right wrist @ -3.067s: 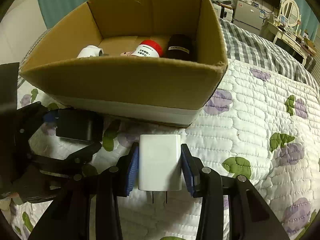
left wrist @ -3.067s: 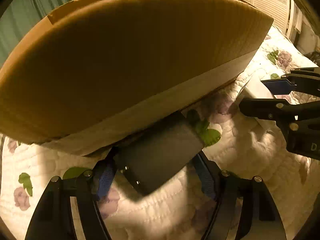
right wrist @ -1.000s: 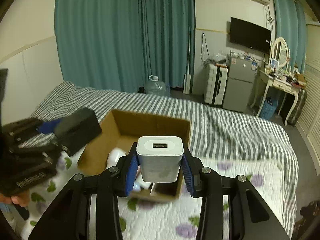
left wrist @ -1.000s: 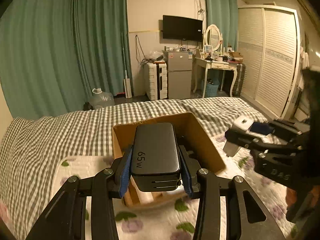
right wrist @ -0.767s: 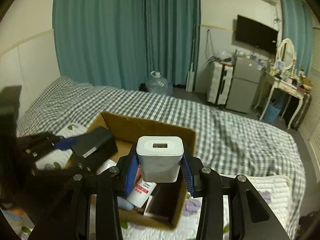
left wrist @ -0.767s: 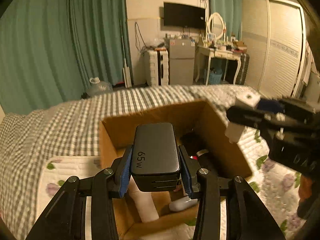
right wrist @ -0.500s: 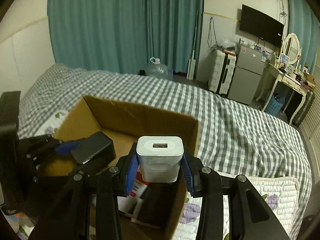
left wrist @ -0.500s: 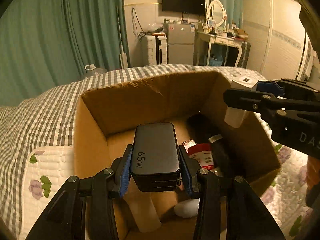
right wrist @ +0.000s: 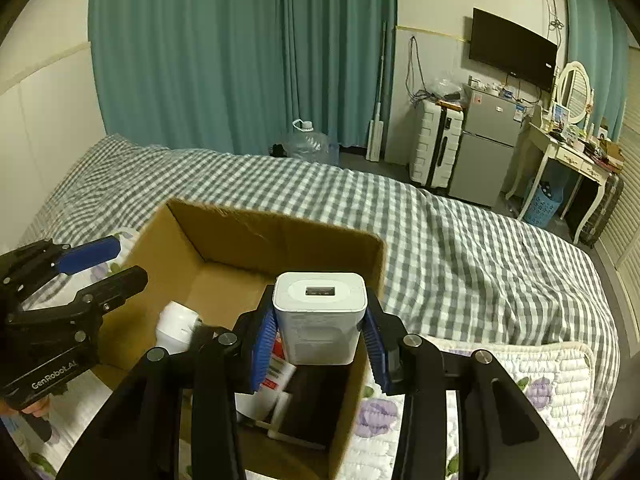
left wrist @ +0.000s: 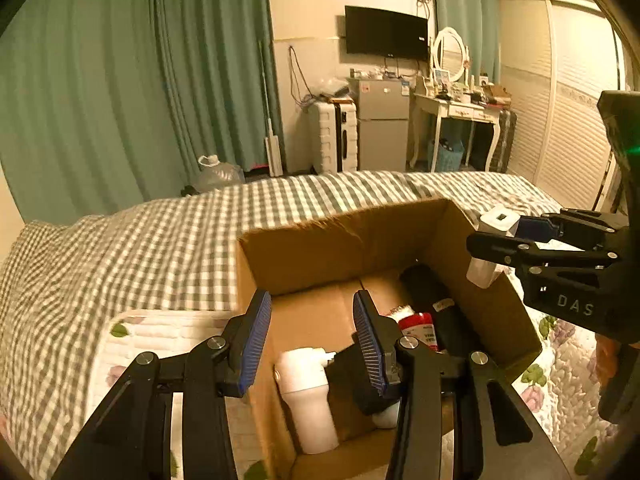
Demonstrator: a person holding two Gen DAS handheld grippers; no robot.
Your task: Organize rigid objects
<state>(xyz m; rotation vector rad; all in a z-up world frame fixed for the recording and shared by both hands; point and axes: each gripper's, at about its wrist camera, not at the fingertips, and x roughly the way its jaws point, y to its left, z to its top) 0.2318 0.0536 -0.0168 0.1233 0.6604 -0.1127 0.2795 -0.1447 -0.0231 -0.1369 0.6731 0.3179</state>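
Observation:
An open cardboard box (left wrist: 304,248) stands on the bed. My left gripper (left wrist: 312,338) is open and empty above the box's left half. The black 65W charger (left wrist: 348,364) is blurred below its right finger, inside the box. My right gripper (right wrist: 320,342) is shut on a white charger (right wrist: 320,320) and holds it over the box's right rim (right wrist: 280,224). It also shows in the left wrist view (left wrist: 490,248). The box holds a white bottle (left wrist: 304,400), a red-capped bottle (left wrist: 418,326) and a black cylinder (left wrist: 436,300).
The box sits on a flowered white quilt (right wrist: 540,384) over a grey checked bedspread (right wrist: 460,248). Teal curtains, a water jug (right wrist: 308,140), a suitcase, a small fridge and a dressing table stand behind the bed.
My left gripper has opened and let go of the black charger, which has dropped into the box. My right gripper keeps the white charger above the box's right side.

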